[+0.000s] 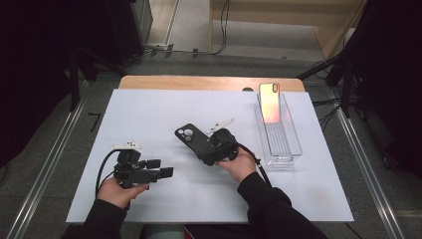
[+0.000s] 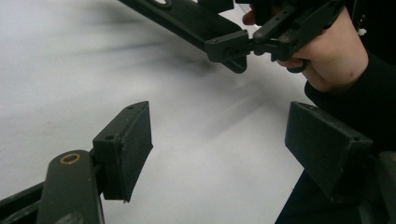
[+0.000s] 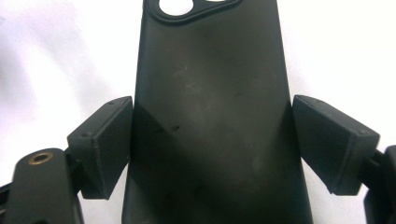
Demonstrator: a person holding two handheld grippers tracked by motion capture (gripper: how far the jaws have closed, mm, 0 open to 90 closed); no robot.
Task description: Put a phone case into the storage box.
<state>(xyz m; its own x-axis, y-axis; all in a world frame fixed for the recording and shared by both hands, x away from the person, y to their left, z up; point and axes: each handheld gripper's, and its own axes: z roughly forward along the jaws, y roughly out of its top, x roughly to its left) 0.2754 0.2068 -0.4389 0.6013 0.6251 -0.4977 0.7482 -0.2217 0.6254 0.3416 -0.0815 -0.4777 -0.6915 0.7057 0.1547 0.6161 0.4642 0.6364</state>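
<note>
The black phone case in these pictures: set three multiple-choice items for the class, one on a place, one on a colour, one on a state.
1. Where does the clear plastic tray stand?
A. at the table's right side
B. at the table's left edge
C. on the floor

2. What colour is the phone case that stands upright in that tray?
A. green
B. orange-pink
C. blue

3. What is between the left tongs' jaws?
A. a cable
B. nothing
C. the matte black phone case

Answers:
1 A, the high view shows the tray right of the right tongs.
2 B, it glows orange-pink in the high view.
3 B, the left gripper view shows only white table between the spread jaws; the right tongs grip the black case.
</note>
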